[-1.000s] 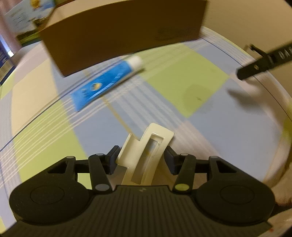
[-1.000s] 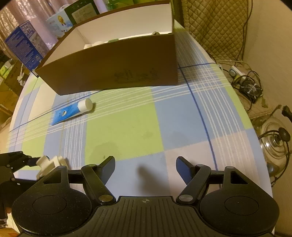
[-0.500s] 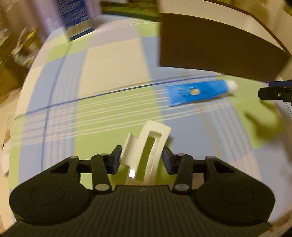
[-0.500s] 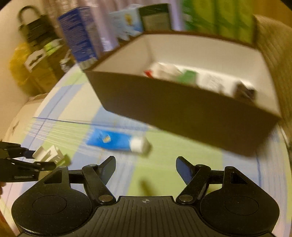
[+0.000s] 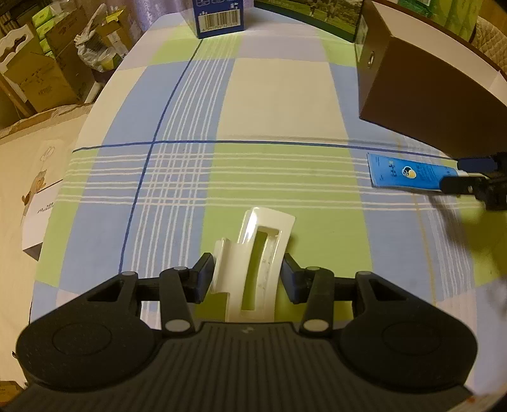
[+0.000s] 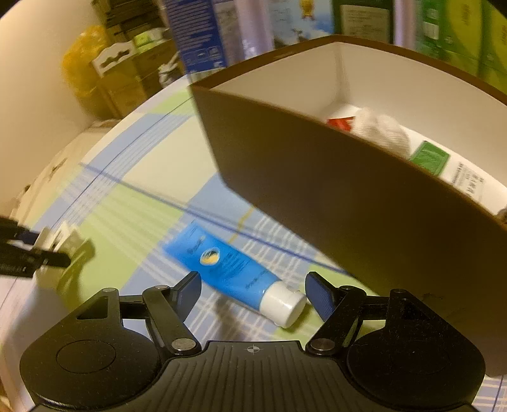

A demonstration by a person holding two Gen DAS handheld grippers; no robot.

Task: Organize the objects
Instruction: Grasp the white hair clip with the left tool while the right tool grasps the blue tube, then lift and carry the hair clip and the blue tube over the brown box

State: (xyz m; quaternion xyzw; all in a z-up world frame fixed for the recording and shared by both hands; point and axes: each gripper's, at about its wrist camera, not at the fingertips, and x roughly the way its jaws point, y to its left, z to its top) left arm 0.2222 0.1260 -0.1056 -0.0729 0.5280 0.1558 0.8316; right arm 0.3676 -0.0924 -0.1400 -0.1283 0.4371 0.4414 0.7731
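My left gripper [image 5: 247,274] is shut on a white plastic clip [image 5: 256,253], held just above the checked tablecloth [image 5: 279,104]. A blue tube with a white cap [image 5: 408,172] lies flat on the cloth in front of the brown cardboard box [image 5: 421,92]. In the right wrist view my right gripper [image 6: 255,293] is open and low over the tube [image 6: 228,263], its fingers either side of the capped end. The box [image 6: 332,190] stands right behind it. The left gripper's fingers [image 6: 19,253] show at the far left with the clip [image 6: 60,241].
Inside the box lie a white cloth-like item [image 6: 380,130] and a green-labelled pack [image 6: 429,157]. A blue carton [image 5: 218,16] stands at the table's far edge. Cardboard boxes [image 5: 38,73] are stacked off the table's left edge.
The right gripper has come down and forward to the tube, which now lies between its open fingers. The left gripper has swung left, still holding the clip.
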